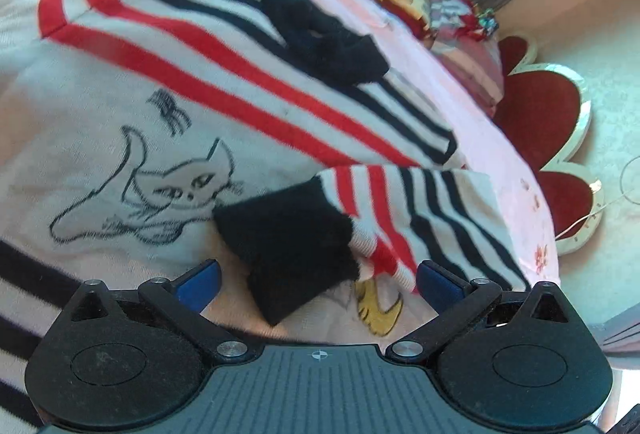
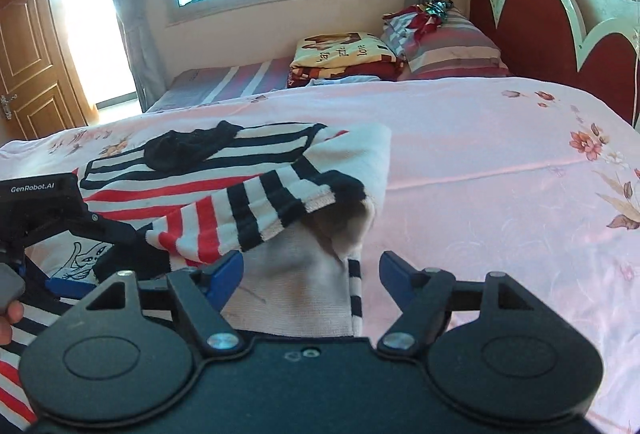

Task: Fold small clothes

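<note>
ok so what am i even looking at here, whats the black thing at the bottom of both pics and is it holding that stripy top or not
The black thing is a hand-held gripper: a person carries one in each hand, and each has a camera looking out along its two blue-tipped jaws. One picture comes from the left gripper, the other from the right gripper.

Both look over a bed with a pink floral sheet. On it lies a small white sweater with red and black stripes and a cat drawing.

Both grippers' jaws stand open. The black sleeve cuff sits between the left jaws, and white fabric of the sweater between the right ones, but neither is clamped.
</note>
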The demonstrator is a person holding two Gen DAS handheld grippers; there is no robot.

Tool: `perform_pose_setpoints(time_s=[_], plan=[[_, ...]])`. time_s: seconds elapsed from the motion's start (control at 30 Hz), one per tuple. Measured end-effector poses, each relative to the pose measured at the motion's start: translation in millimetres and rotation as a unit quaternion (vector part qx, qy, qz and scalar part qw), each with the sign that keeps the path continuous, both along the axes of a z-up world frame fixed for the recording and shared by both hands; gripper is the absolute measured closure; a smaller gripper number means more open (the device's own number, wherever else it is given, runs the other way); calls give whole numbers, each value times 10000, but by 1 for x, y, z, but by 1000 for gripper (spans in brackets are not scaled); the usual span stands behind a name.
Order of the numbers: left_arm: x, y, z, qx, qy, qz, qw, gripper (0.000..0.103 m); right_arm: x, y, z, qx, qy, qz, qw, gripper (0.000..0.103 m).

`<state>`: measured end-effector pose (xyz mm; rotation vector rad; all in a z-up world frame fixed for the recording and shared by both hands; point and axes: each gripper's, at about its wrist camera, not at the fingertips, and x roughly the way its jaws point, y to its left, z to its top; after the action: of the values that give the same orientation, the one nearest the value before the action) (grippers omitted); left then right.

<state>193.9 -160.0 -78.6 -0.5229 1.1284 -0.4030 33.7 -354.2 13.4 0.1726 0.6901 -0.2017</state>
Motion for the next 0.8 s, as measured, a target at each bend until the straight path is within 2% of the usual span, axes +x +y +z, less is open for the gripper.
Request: perform_pose_setpoints(time_s=[0.03, 0.07, 0.1, 0.17, 0.23, 0.27, 0.3, 0.4, 0.53, 0.63, 0.7, 0.77, 0.8], plan=[[0, -2, 1, 11, -58, -13, 10000, 1, -1, -2, -2, 5, 10, -36, 10000, 29], [1, -3, 2, 21, -152, -79, 9999, 13, 0, -4, -3, -14, 35, -64, 10000, 29], [2, -5, 2, -52, -262, -205, 9994, 32, 0, -6, -6, -45, 72, -102, 9999, 29], [4, -4, 1, -27, -260, -329, 9991, 42, 2, -12, -12, -50, 147, -187, 9997, 29], [5, 0, 2, -102, -417, -406, 9983, 61, 5, -17, -16, 65, 188, -239, 9995, 29], [6, 1, 3, -147, -461, -438, 9979, 78, 6, -18, -18, 102, 196, -253, 9994, 29], [5, 5, 6, -156, -516, -436, 9976, 88, 7, -19, -21, 104, 213, -258, 9994, 29], [8, 12, 23, -168, -845, -523, 9949, 97, 13, -17, -25, 7, 257, -232, 9994, 29], [22, 38, 54, -76, -1333, -464, 9900, 97, 26, -18, -28, 27, 269, -245, 9993, 29], [38, 65, 66, 156, -1519, -235, 9880, 97, 39, -17, -29, 87, 267, -217, 9994, 31], [52, 88, 68, 259, -1510, 20, 9882, 97, 48, -13, -29, 107, 292, -166, 9994, 39], [58, 107, 64, 453, -1504, 154, 9875, 97, 54, -9, -28, 157, 259, -72, 9995, 55], [61, 112, 58, 509, -1421, 191, 9884, 97, 57, -6, -29, 131, 253, -19, 9996, 56]])
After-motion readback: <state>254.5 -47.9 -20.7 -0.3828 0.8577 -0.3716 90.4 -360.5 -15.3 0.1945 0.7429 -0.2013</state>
